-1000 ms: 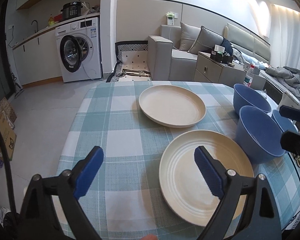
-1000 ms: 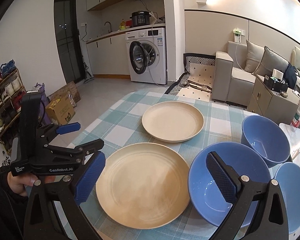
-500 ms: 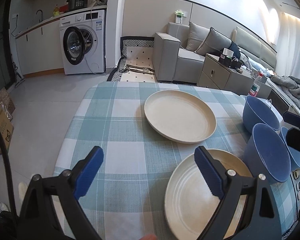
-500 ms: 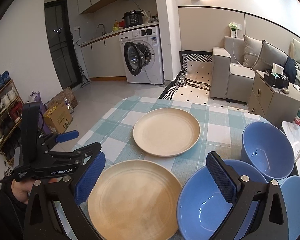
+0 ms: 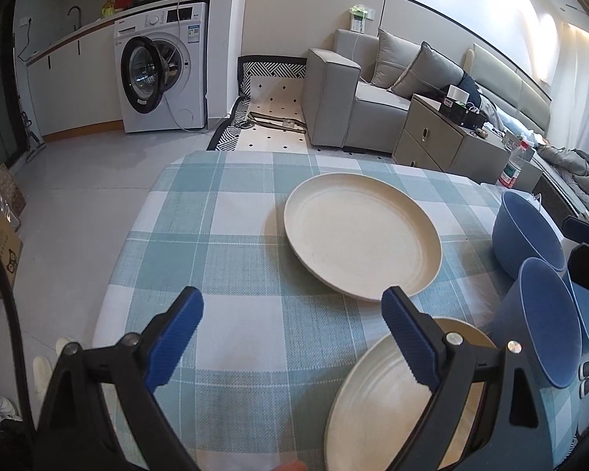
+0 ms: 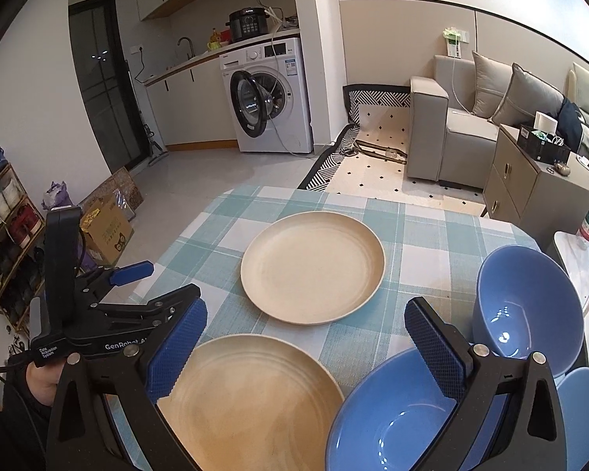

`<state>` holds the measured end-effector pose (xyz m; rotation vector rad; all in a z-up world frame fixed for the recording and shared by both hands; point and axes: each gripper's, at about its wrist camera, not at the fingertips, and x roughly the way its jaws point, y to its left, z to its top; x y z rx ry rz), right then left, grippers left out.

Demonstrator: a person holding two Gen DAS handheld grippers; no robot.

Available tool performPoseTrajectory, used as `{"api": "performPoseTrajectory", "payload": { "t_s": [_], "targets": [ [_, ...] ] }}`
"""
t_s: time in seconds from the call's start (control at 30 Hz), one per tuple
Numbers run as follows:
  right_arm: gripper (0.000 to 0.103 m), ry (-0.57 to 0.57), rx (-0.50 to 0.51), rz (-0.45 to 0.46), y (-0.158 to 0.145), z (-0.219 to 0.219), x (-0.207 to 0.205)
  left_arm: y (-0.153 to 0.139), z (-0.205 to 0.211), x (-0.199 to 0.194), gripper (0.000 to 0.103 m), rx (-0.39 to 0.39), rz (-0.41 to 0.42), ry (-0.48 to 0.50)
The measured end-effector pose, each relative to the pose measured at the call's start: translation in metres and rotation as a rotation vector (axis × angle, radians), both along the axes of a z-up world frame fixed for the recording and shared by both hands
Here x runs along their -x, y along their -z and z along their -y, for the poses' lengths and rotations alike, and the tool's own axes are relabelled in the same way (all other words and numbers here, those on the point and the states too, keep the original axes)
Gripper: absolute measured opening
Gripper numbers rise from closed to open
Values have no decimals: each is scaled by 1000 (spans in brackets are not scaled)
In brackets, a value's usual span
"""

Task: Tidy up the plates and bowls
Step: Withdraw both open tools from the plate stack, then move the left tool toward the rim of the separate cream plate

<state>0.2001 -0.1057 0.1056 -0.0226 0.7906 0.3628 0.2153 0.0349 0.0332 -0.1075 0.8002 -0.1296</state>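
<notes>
Tablecloth [image 5: 231,259] nearer; plates lower.

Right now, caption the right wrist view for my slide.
Open right hand-held gripper above two cream plates and three blue bowls.

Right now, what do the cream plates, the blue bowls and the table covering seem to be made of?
Far plate and near plate: matte cream, faintly speckled, possibly wheat-straw plastic or melamine. Blue bowls: smooth glossy insides with sharp light glints, so plastic or glazed ceramic; cannot tell which. Tablecloth: woven teal-and-white check, its weave texture visible, probably fabric.
</notes>
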Motion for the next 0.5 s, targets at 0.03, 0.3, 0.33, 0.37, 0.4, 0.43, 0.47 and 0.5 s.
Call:
{"api": "performPoseTrajectory", "payload": {
  "t_s": [0.03, 0.3, 0.33, 0.37, 0.4, 0.43, 0.47, 0.5],
  "targets": [
    [102, 2, -2, -3, 0, 0, -3, 0, -1, -3, 92, 3, -6, -2],
    [102, 36, -41, -87, 6, 9, -41, 1, -6, -22, 92, 31, -21, 0],
    [102, 43, -44, -100, 9, 10, -46, 2, -6, -25, 92, 30, -22, -4],
    [102, 51, -50, -116, 11, 12, -53, 3, -7, -27, 92, 29, -25, -8],
    [102, 57, -50, -126, 13, 13, -58, 3, -7, -29, 92, 27, -28, -12],
    [102, 65, -48, -136, 16, 13, -64, 4, -7, -30, 92, 26, -30, -13],
    [102, 67, -45, -140, 17, 13, -67, 5, -7, -32, 92, 26, -31, -13],
    [102, 67, -39, -146, 19, 12, -71, 6, -7, -34, 92, 22, -34, -16]
  ]
}}
